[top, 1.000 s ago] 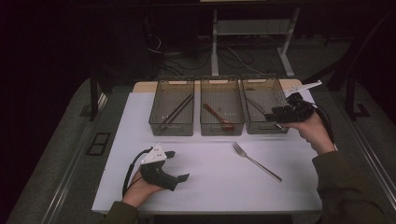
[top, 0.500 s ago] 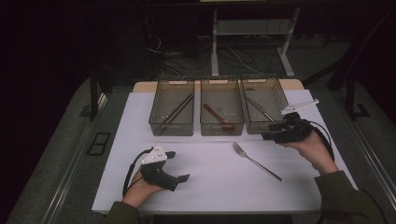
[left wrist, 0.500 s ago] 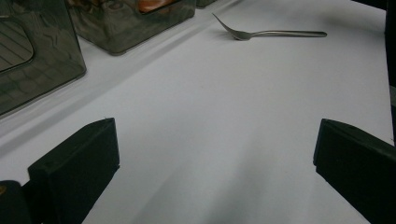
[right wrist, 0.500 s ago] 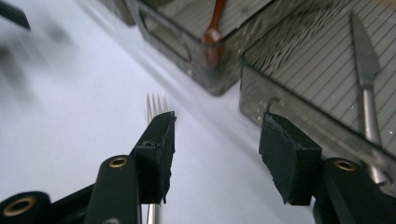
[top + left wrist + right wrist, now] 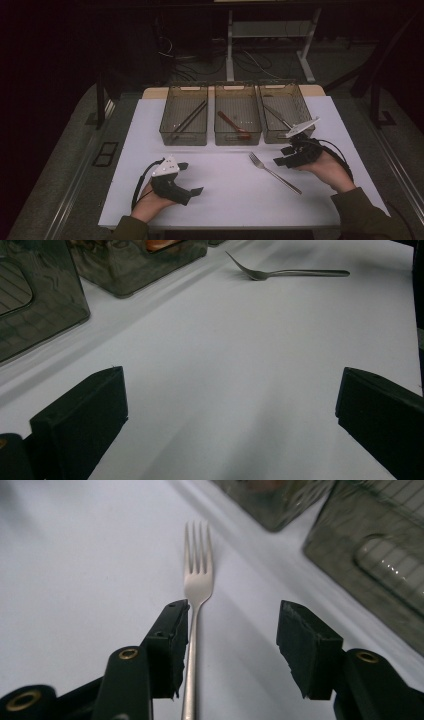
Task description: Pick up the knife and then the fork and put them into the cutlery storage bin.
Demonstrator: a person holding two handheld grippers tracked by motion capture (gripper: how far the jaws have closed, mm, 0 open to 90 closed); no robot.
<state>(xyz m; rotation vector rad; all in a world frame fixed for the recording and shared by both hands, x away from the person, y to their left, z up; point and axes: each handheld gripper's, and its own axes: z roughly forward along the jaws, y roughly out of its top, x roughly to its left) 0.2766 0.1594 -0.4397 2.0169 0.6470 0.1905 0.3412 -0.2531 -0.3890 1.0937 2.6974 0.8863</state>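
Since the right tool (image 5: 230,650) hangs spread over the slim silver metal fork (image 5: 196,587) lying flat on the white counter (image 5: 225,200), tines toward 12 o'clock, centering on the handle before pinching looks smart.

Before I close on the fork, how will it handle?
The fork looks like polished metal, so probably stiff but slippery. It lies flat on the white sheet, so its thin handle may slide rather than lift. The right gripper has open jaws straddling the handle.

Both claws (image 5: 192,191) (image 5: 280,161) agape, low.
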